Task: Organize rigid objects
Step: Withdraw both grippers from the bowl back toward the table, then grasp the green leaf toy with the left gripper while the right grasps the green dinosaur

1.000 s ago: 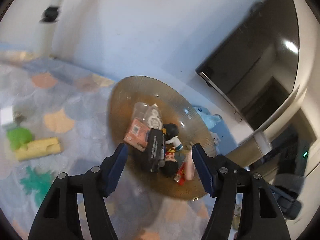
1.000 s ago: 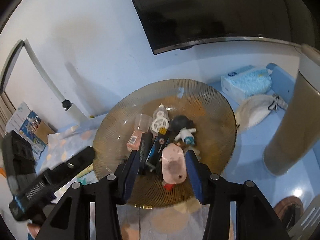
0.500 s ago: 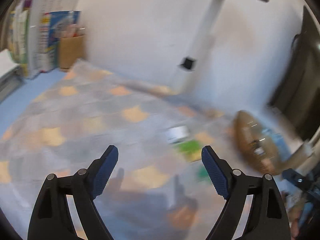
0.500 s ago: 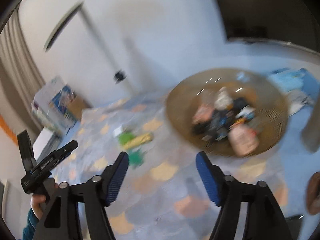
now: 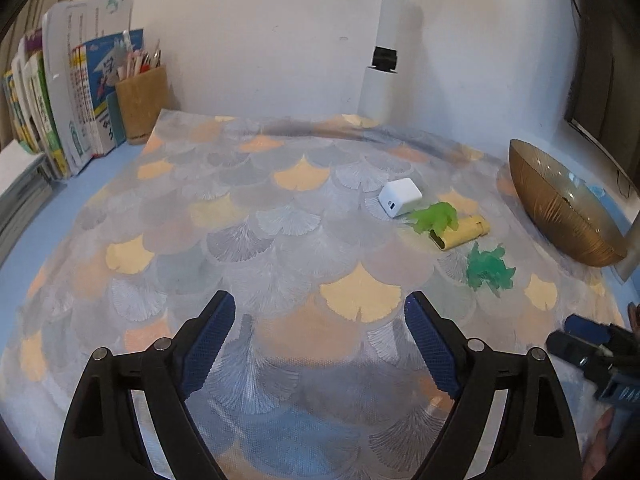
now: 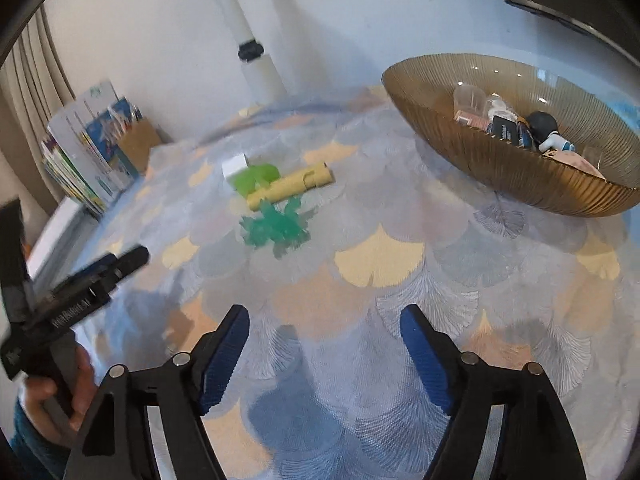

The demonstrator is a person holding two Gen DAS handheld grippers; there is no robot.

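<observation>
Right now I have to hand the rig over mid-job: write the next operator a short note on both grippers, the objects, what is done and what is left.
Left gripper: open, empty, above the patterned mat.
Right gripper: jaws opening, nothing between them, also over the mat.
Amber bowl at the mat's far right edge: already holds several small items, among them a dark-haired figurine.
On the mat, in one cluster: white charger, light green toy, yellow case, dark green toy.
Done: the items in the bowl.
Left: those four, presumably to the bowl. The dark green toy looks nearest.
</observation>
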